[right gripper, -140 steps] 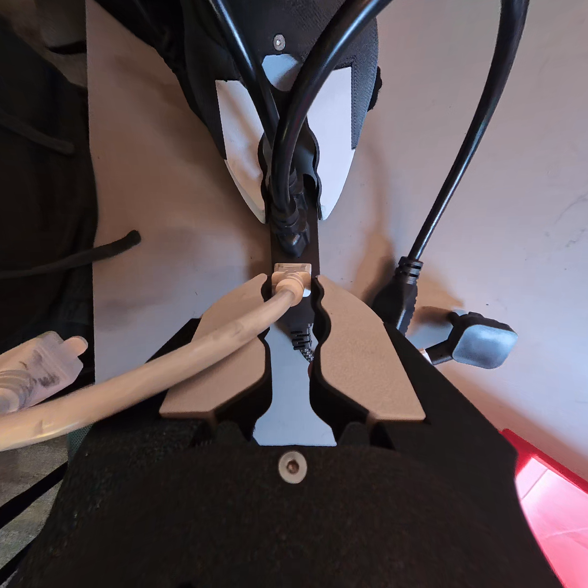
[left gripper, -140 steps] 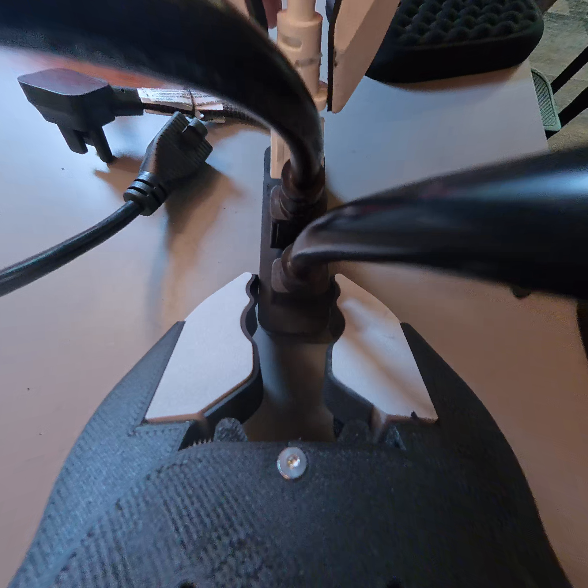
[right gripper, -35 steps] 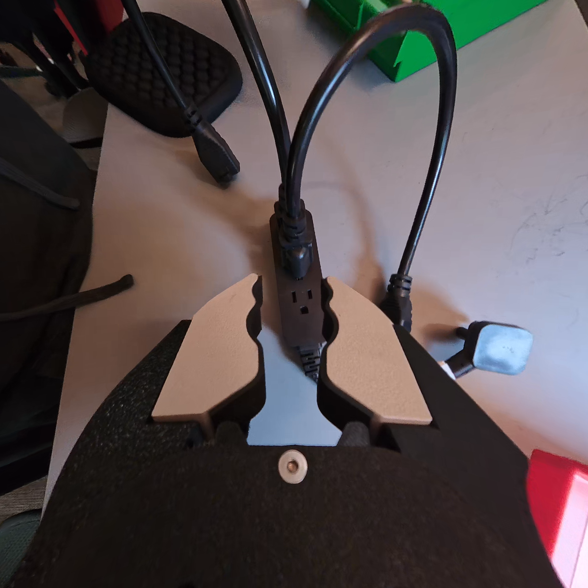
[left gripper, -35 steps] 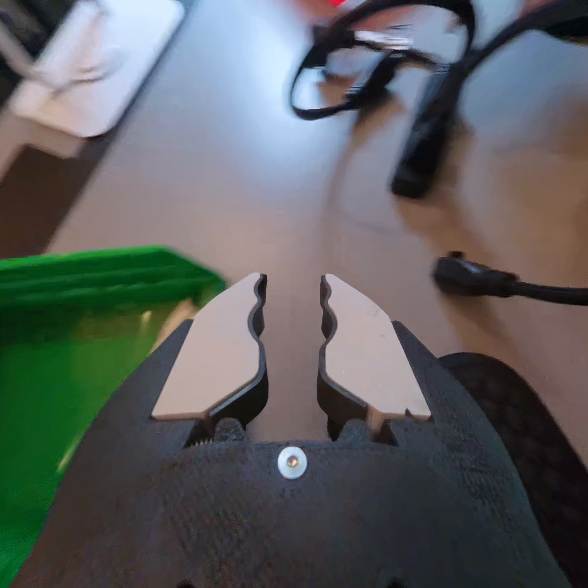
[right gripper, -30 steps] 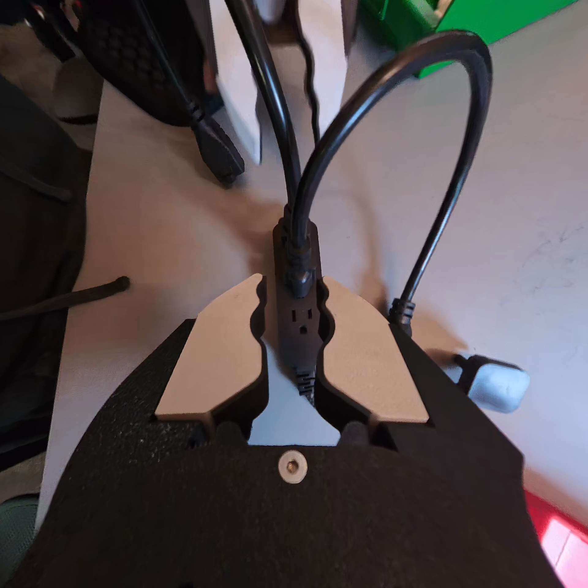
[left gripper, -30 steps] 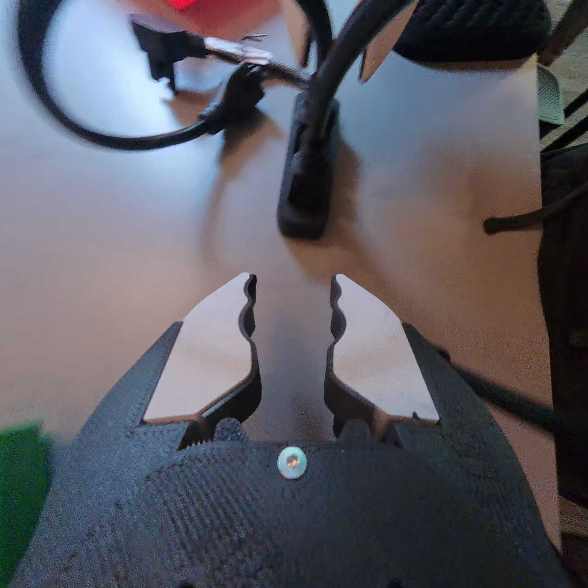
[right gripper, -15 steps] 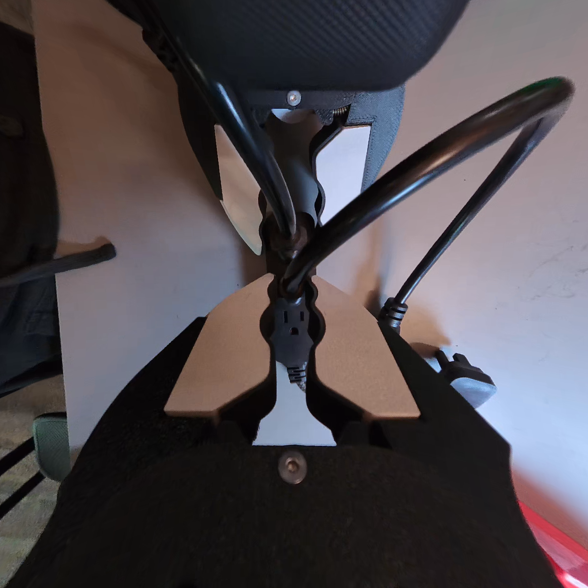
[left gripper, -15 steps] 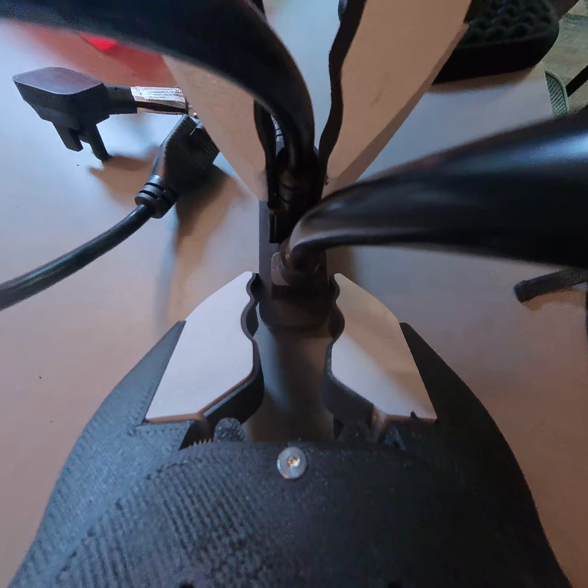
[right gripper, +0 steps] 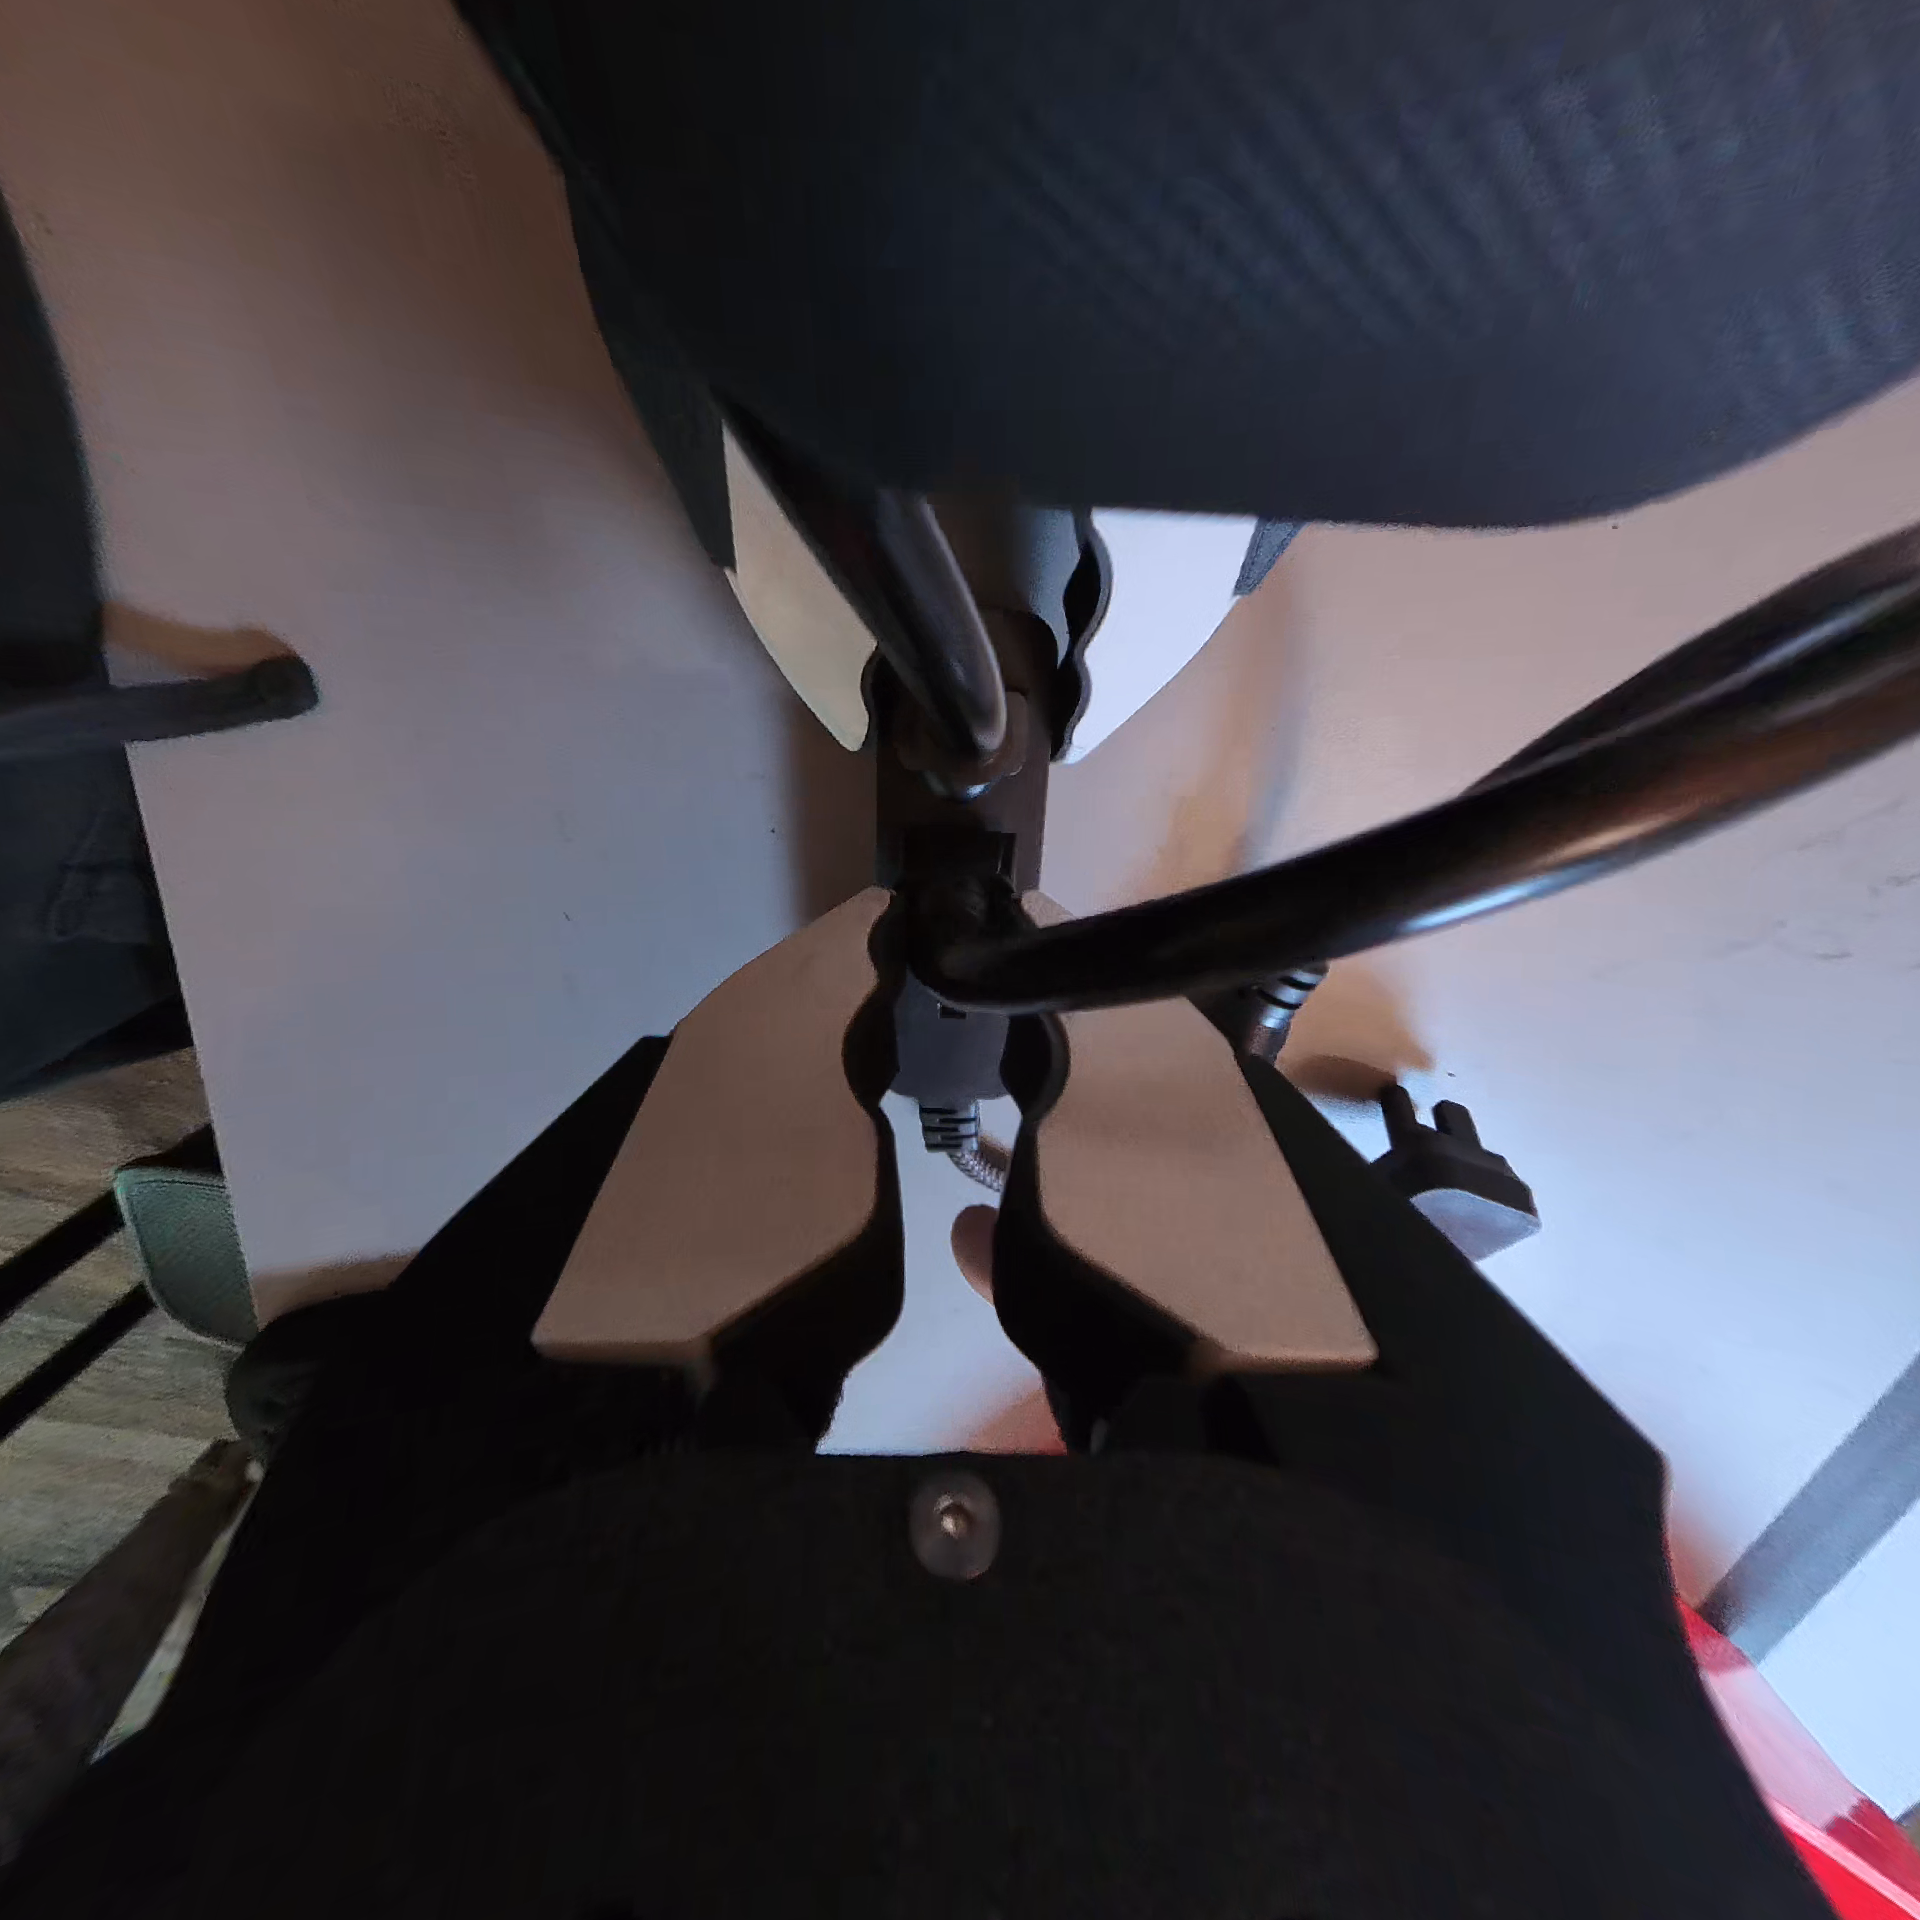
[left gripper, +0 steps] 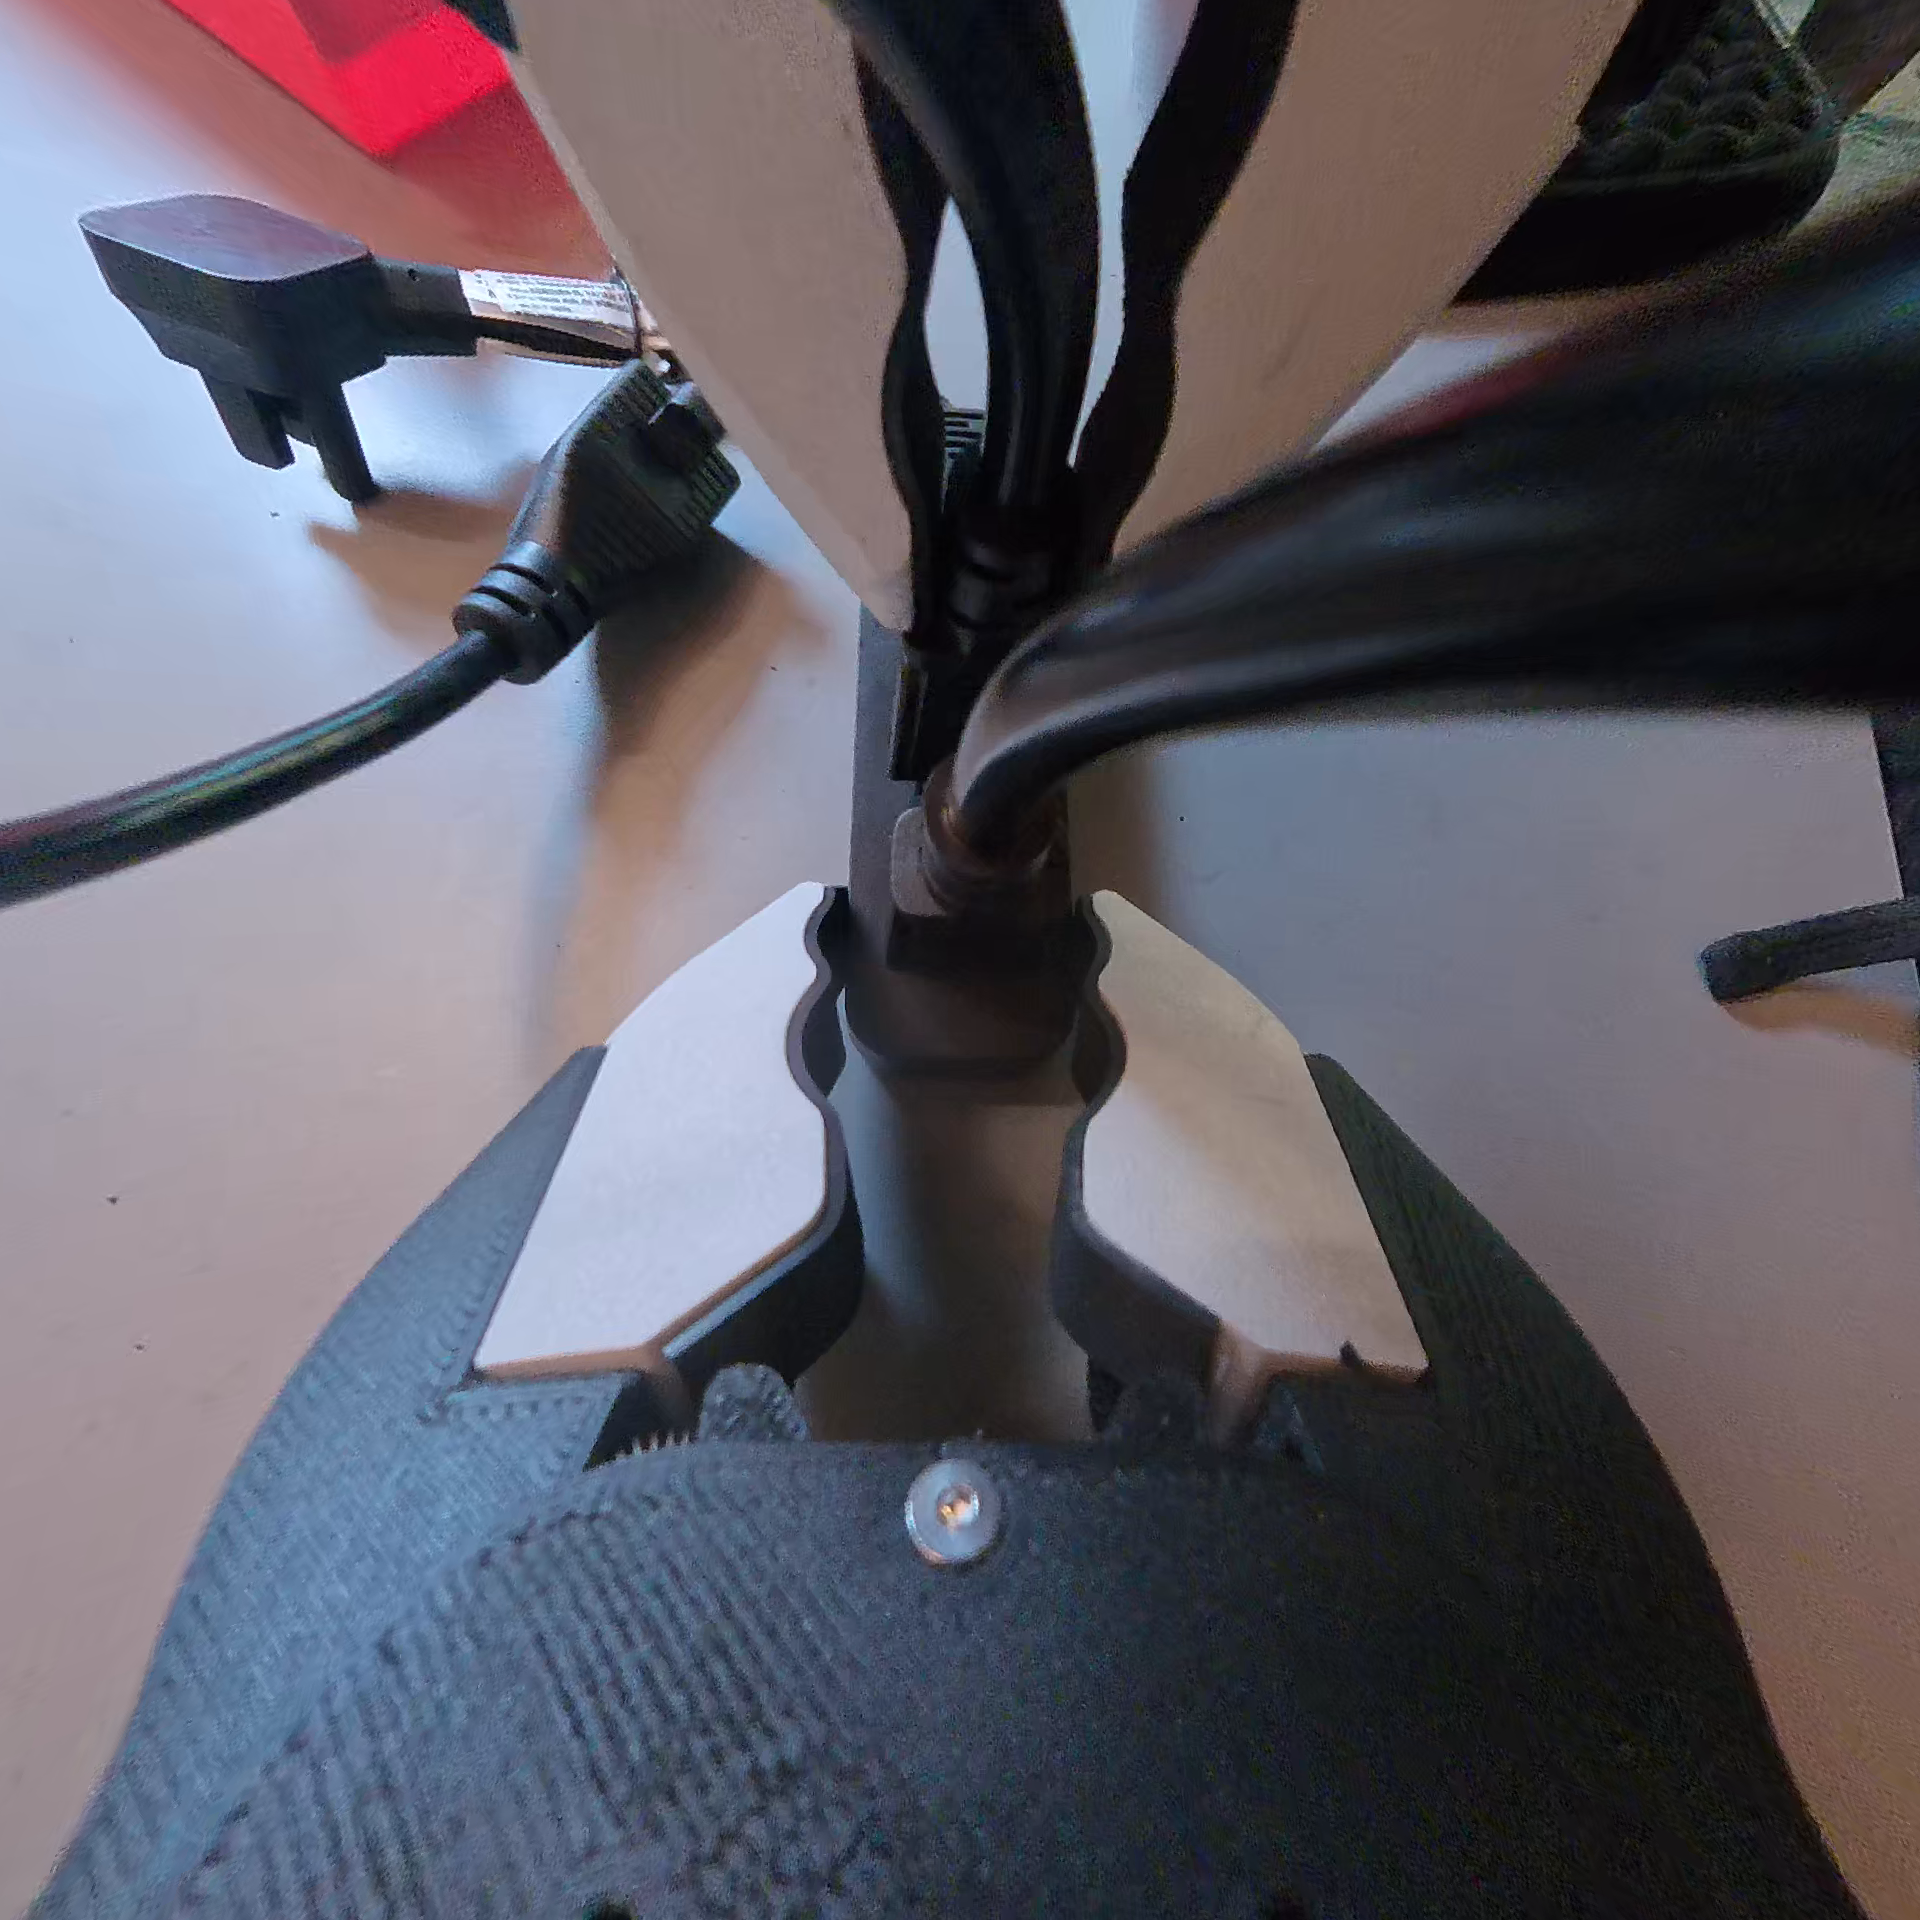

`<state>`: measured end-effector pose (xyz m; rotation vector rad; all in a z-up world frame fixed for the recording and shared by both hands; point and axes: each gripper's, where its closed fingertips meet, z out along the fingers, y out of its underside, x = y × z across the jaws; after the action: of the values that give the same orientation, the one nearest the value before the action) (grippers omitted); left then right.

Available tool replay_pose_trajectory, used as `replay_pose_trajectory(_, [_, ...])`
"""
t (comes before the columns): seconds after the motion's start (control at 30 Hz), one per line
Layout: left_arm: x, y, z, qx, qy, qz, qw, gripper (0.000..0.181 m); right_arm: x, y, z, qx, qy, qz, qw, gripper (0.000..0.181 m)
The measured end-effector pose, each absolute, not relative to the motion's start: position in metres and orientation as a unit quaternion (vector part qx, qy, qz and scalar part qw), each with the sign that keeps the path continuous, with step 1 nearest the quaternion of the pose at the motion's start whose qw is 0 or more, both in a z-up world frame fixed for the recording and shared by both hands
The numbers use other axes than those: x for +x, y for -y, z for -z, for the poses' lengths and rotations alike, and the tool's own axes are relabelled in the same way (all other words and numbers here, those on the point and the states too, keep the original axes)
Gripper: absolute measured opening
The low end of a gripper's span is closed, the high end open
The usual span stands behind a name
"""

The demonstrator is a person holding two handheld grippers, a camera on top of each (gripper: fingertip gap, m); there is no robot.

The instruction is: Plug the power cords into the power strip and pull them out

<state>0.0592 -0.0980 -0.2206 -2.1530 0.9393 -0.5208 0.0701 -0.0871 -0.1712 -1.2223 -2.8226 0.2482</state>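
Left gripper [left gripper: 961, 935], back from free air, now clamps the far end of the power strip [left gripper: 961, 1023] at frame centre. Right gripper [right gripper: 951, 997] has closed around a plugged-in black plug [right gripper: 951, 914] mid-strip. Likely the next pull-out, with the strip braced on the table [left gripper: 312, 1039].

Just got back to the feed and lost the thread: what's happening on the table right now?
Both grippers are working one black power strip on the table. The left gripper clamps the strip's near end, beside a plugged-in black cord. The right gripper faces it from the other end, its fingers closed around the second black plug, which looks seated in the strip. A loose plug lies off to the side.
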Motion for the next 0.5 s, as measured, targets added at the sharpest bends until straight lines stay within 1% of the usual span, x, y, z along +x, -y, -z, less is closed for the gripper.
replay_pose_trajectory(0.13, [0.0593,0.0981,0.2208,-0.836,-0.362,0.201,0.359,0.042,0.0666,0.0867,0.1717,-0.411,0.907,-0.093,0.006,0.017])
replay_pose_trajectory(0.23, [0.0591,0.0982,0.2209,-0.838,-0.359,0.203,0.358,0.042,0.0685,0.0882,0.1717,-0.406,0.91,-0.084,0.019,0.017])
replay_pose_trajectory(0.4, [0.0593,0.0983,0.2209,-0.841,-0.353,0.2,0.357,0.042,0.0652,0.0884,0.1721,-0.414,0.905,-0.1,0.012,0.017])
replay_pose_trajectory(0.5, [0.0594,0.0985,0.221,-0.842,-0.349,0.207,0.356,0.042,0.0677,0.0906,0.172,-0.409,0.908,-0.086,0.028,0.017])
